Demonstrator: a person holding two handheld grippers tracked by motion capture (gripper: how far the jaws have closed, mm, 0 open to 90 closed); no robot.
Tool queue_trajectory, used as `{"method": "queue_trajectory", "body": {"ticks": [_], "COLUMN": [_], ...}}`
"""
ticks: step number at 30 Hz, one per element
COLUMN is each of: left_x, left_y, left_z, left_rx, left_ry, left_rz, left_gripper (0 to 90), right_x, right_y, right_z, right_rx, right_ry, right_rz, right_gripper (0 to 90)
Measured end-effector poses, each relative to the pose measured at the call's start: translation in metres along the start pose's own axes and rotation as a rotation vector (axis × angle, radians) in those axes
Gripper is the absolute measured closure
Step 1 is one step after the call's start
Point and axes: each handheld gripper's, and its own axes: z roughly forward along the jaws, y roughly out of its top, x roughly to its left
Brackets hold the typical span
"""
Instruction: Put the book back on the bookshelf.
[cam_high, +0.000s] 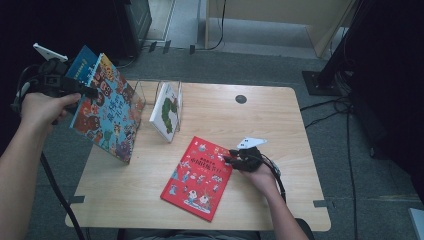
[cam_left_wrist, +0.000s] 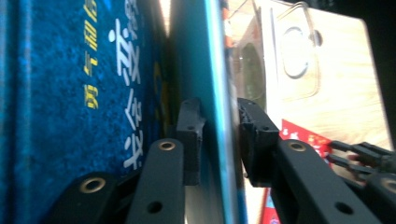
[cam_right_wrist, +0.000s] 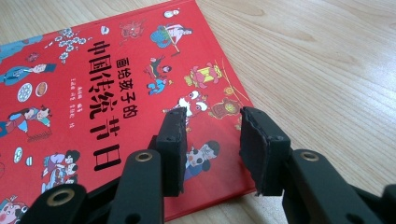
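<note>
A teal picture book (cam_high: 107, 112) stands tilted on its lower edge at the table's left side. My left gripper (cam_high: 92, 92) is at its upper edge. In the left gripper view the teal book's edge (cam_left_wrist: 212, 56) runs between the jaws of my left gripper (cam_left_wrist: 219, 116), with a thin gap at the right pad. A dark blue book (cam_left_wrist: 70, 93) stands right behind it. A red picture book (cam_high: 197, 177) lies flat on the table. My right gripper (cam_high: 227, 160) hovers open over its right edge, and the red book (cam_right_wrist: 93, 84) lies under the jaws of my right gripper (cam_right_wrist: 212, 121).
A clear acrylic book stand (cam_high: 142, 90) sits at the back left of the wooden table (cam_high: 280, 130) and holds a white book (cam_high: 167, 112) with a green figure. Cables and a black stand base lie on the floor to the right.
</note>
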Motion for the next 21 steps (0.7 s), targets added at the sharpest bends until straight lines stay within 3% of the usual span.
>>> {"method": "queue_trajectory", "body": {"ticks": [5,7,10,12,14,17,21], "left_x": [-0.007,-0.005,-0.008,-0.009,-0.014,-0.022,-0.026], "left_y": [0.001,0.001,0.000,-0.002,-0.005,-0.014,-0.028], "left_z": [-0.009,-0.017,-0.032,-0.043,-0.048,-0.043,-0.020], "left_rx": [0.001,-0.011,-0.049,-0.078,-0.085,-0.071,-0.027], "left_ry": [0.011,-0.022,0.011,-0.042,-0.044,-0.076,-0.113], "left_rz": [0.028,0.004,0.026,0.013,0.031,0.063,0.091], "left_gripper": [60.2,59.7,56.8,58.0,58.8,61.0,62.9], "right_x": [-0.001,-0.001,-0.002,-0.003,-0.004,-0.004,-0.004], "right_y": [0.000,0.000,-0.001,-0.001,-0.002,-0.002,-0.002], "right_z": [-0.001,-0.001,-0.002,-0.003,-0.004,-0.004,-0.006], "right_rx": [0.002,0.001,0.003,0.001,0.003,-0.003,0.004], "right_ry": [-0.001,-0.002,-0.003,0.001,0.016,0.018,0.020], "right_rz": [0.005,0.007,0.015,0.025,0.045,0.058,0.059], "right_gripper": [61.8,61.7,61.9,64.8,67.9,69.4,72.1]}}
